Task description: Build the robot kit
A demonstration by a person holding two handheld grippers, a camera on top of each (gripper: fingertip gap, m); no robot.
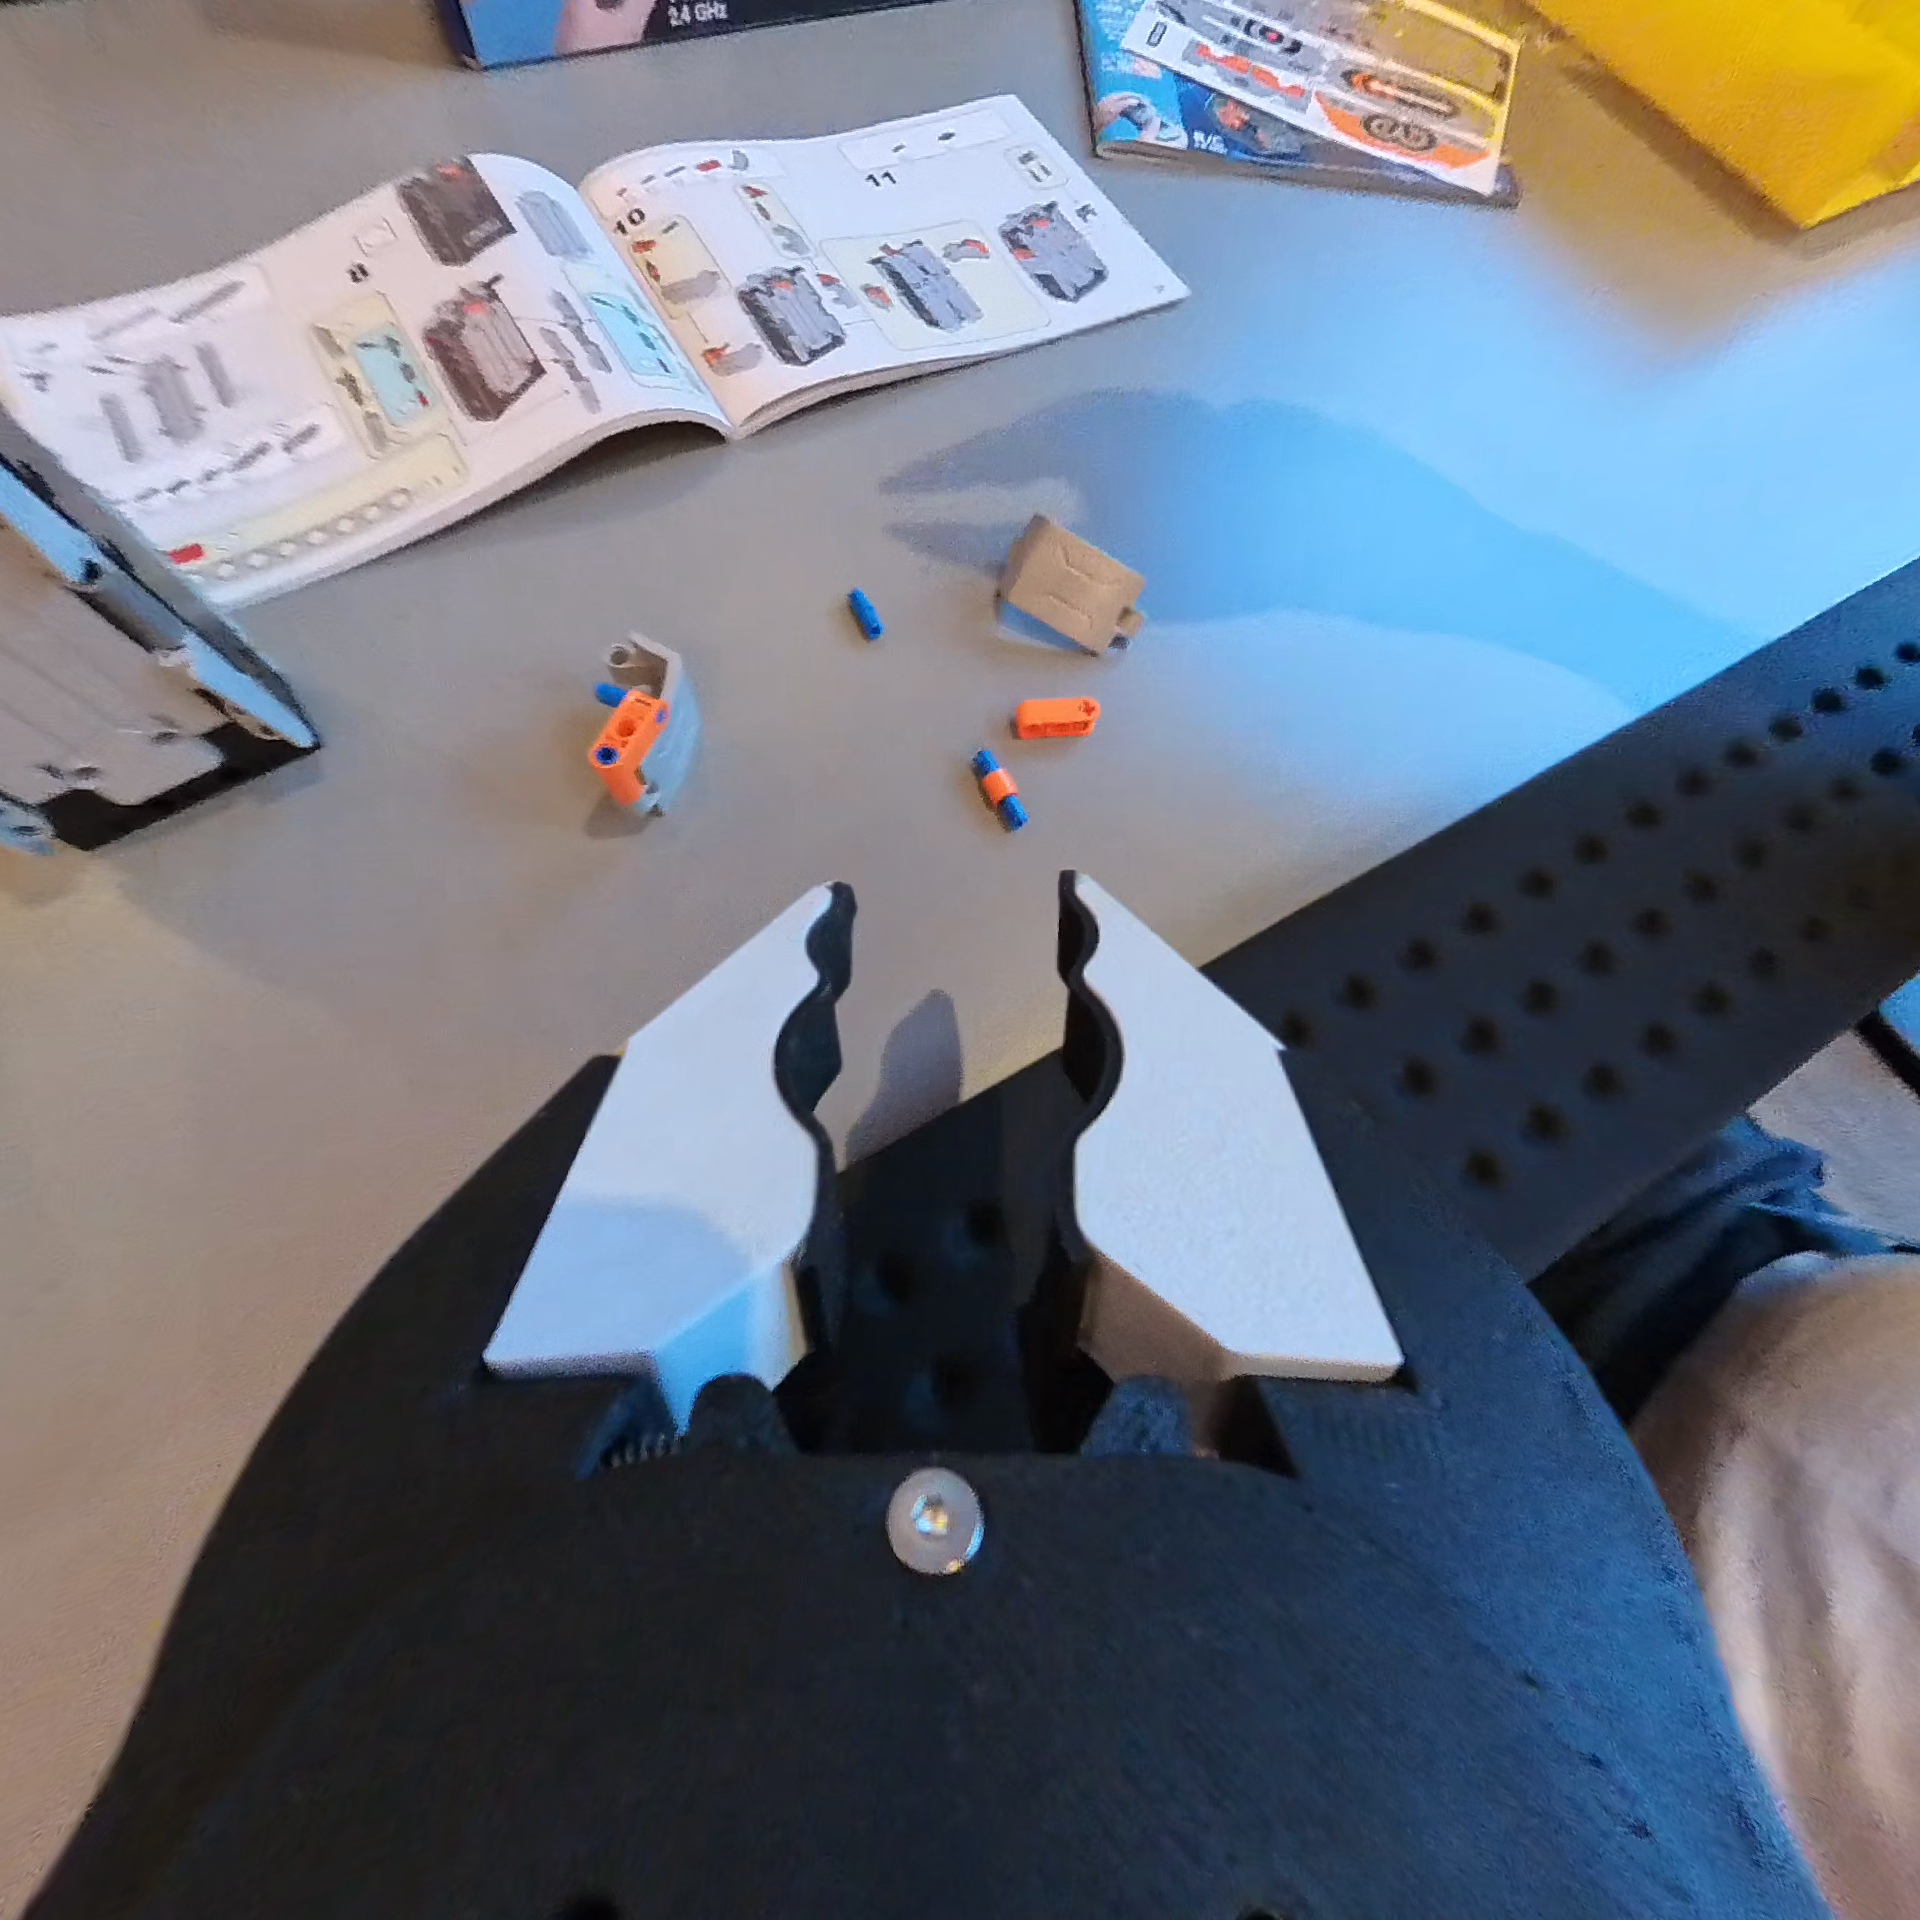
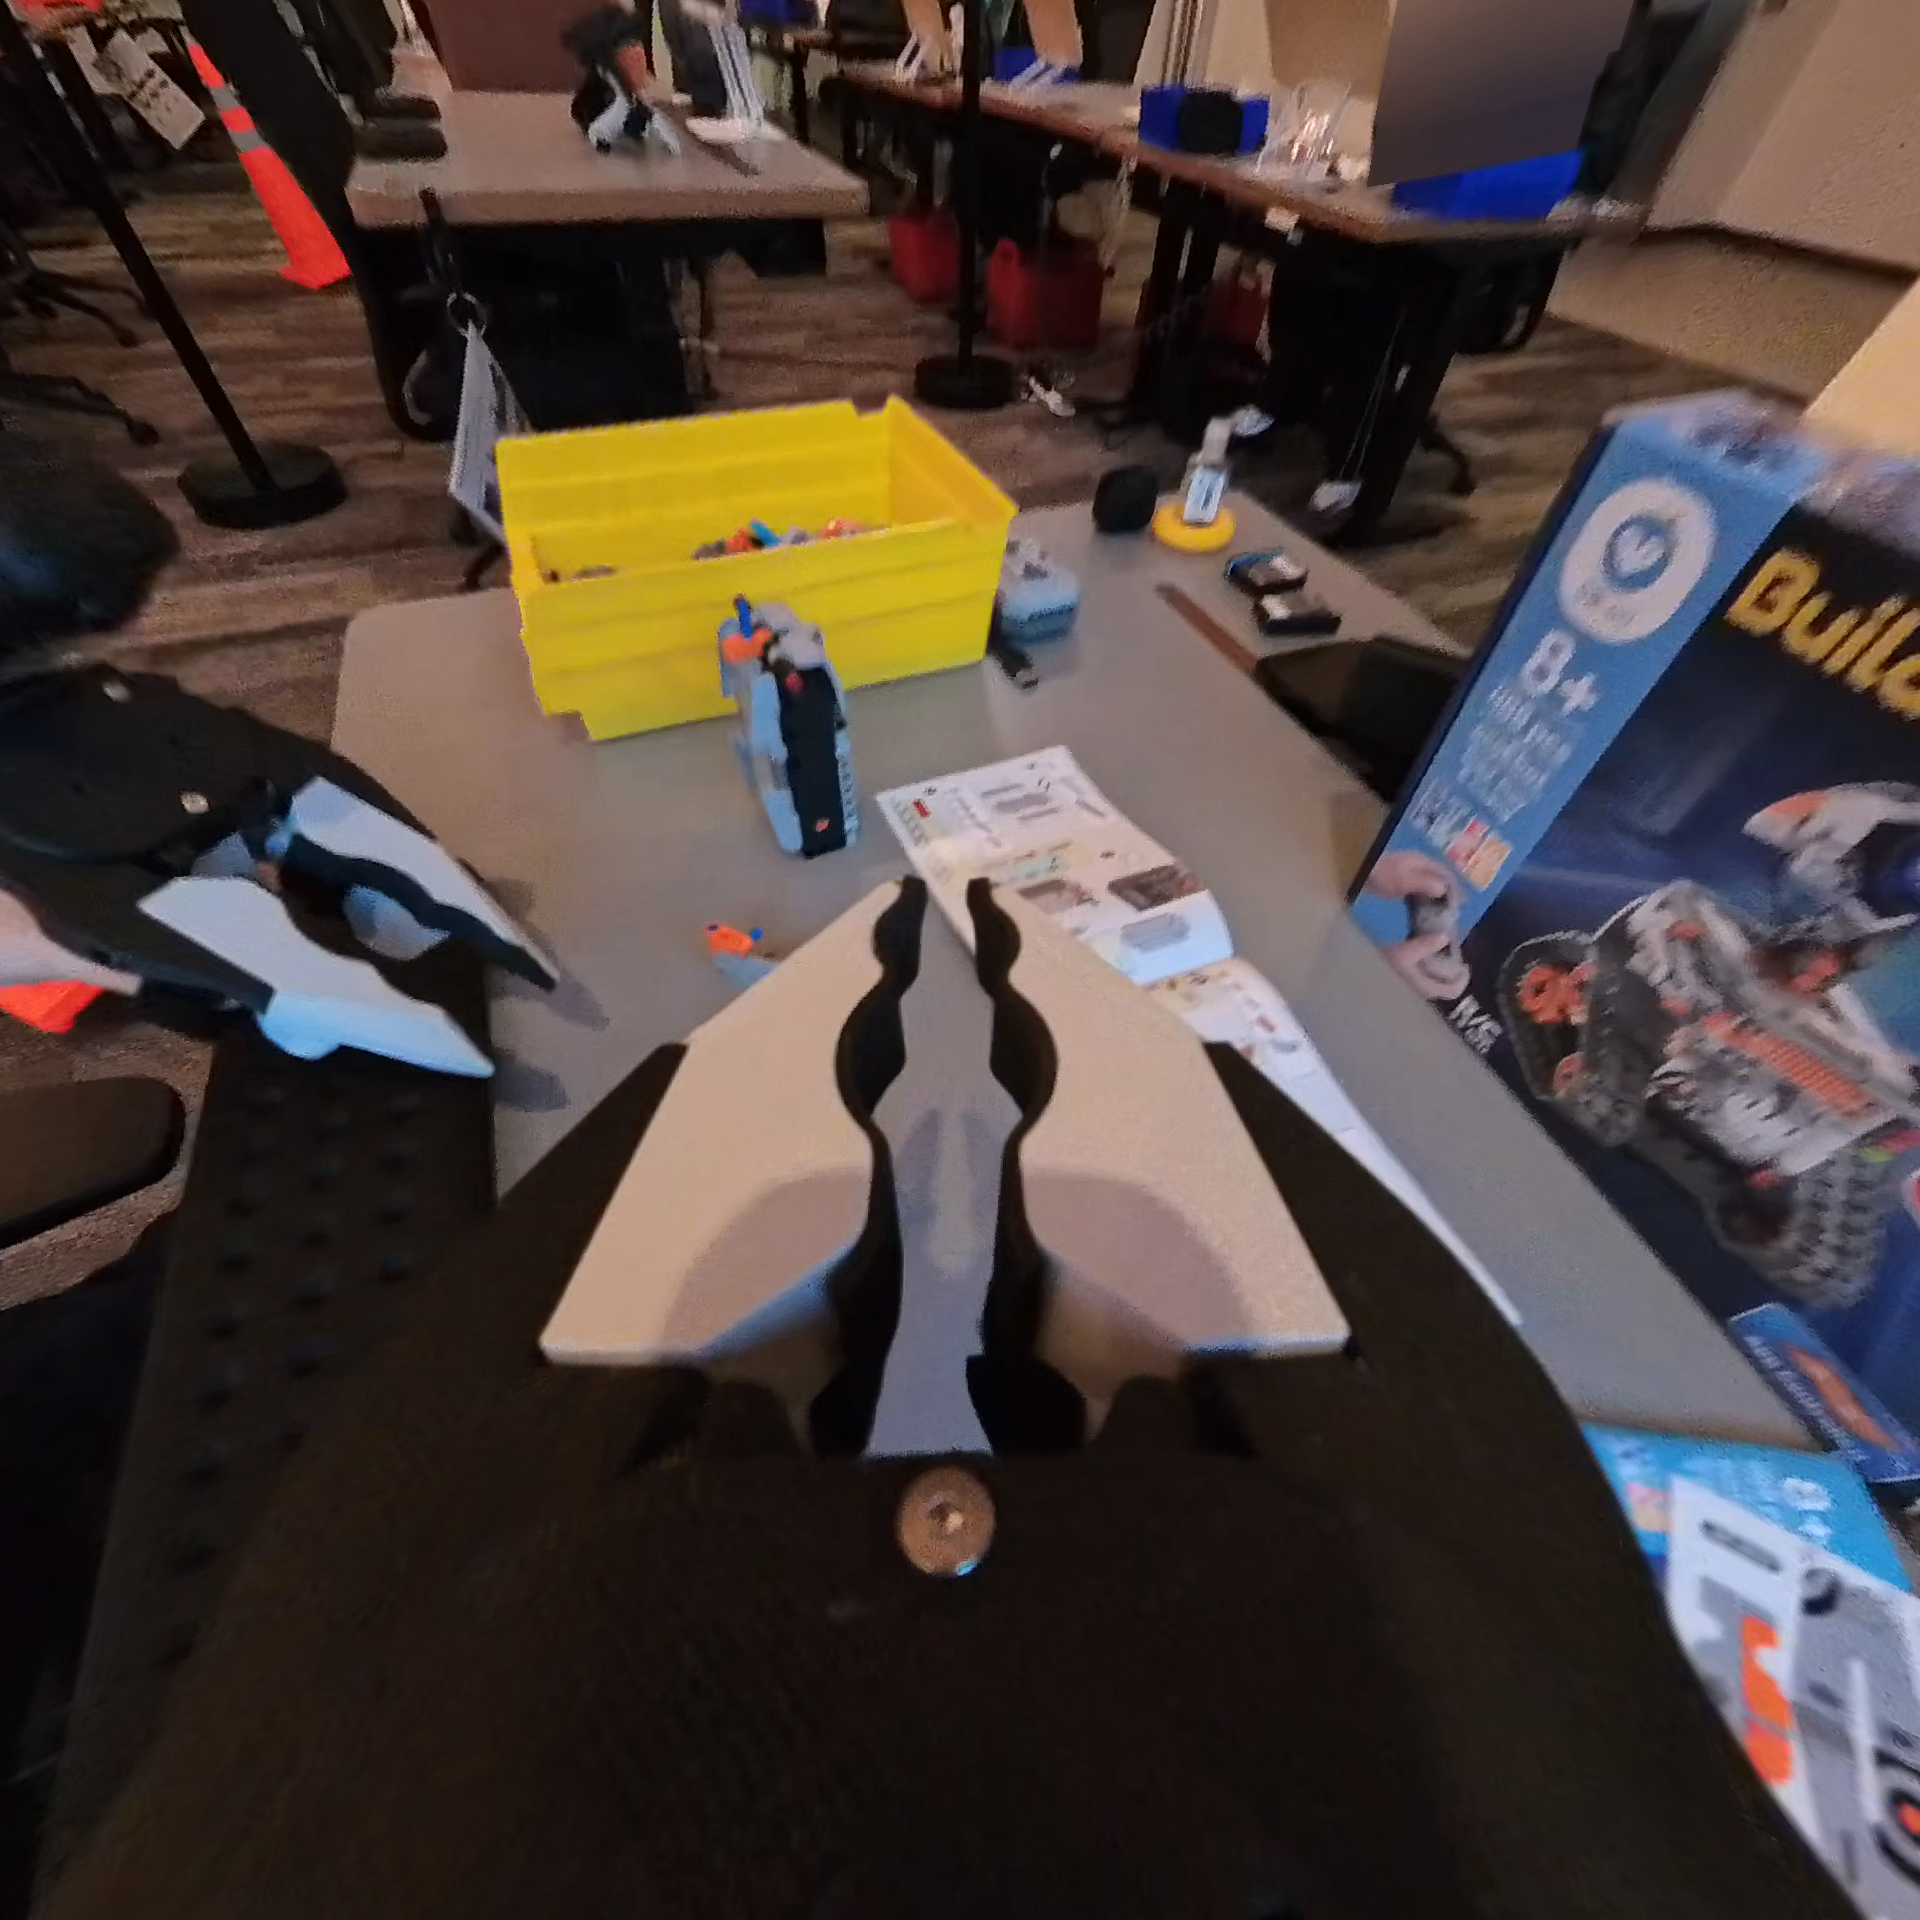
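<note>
My left gripper [image 1: 956, 891] is open and empty, low over the grey table [image 1: 416, 987]. Just ahead of its tips lie a blue pin with an orange bush [image 1: 1000, 790], a short orange beam [image 1: 1055, 717], a loose blue pin [image 1: 864, 613] and a grey panel piece [image 1: 1070, 587]. A small grey-and-orange sub-assembly [image 1: 639, 732] lies to the front left and also shows in the right wrist view [image 2: 732, 945]. My right gripper [image 2: 945, 896] is empty, its jaws only a narrow gap apart, above the table near the open instruction booklet [image 2: 1060, 862]. The left gripper [image 2: 520, 1023] shows at the left there.
The open booklet [image 1: 582, 312] lies behind the parts. A partial grey-and-black build [image 2: 800, 748] stands before a yellow bin [image 2: 748, 634] of bricks. A tall toy box [image 2: 1662, 935] stands at the right. A black perforated bar [image 1: 1662, 935] crosses the near right; sticker sheets [image 1: 1299, 94] lie beyond.
</note>
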